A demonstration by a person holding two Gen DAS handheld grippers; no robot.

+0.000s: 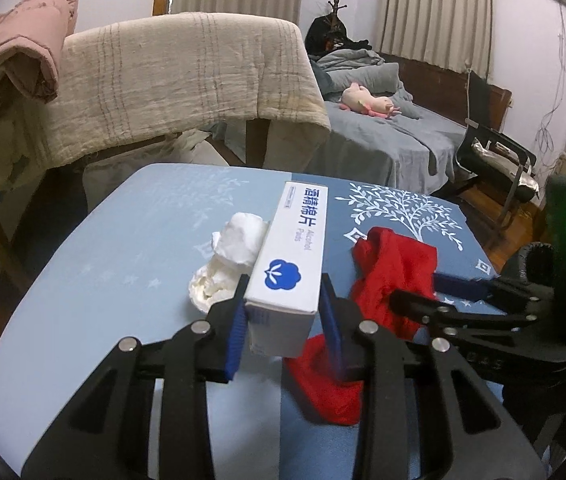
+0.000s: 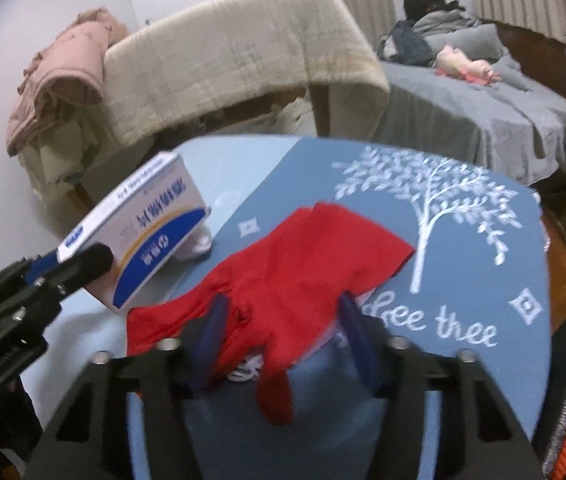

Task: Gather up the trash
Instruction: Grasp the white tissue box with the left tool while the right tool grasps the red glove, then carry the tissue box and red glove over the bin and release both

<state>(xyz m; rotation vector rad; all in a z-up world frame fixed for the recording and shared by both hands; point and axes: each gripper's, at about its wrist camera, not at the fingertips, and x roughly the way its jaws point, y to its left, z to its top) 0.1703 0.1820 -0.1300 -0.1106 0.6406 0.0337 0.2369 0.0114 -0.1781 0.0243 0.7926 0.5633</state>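
On tabletop: left claw clamps box at near end; light, stiff card. Right claw straddles red cloth, soft, limp; grip unclear. Tissue wad left, crushable.

Two hand-held grippers at work over the table, each with something between its blue pads.

The left gripper points forward and downward, its pads pressed against the two sides of a white box, which it holds raised off the surface. The right gripper tilts downward beside it, its fingers straddling a red bag; blur hides whether the pads press on it.
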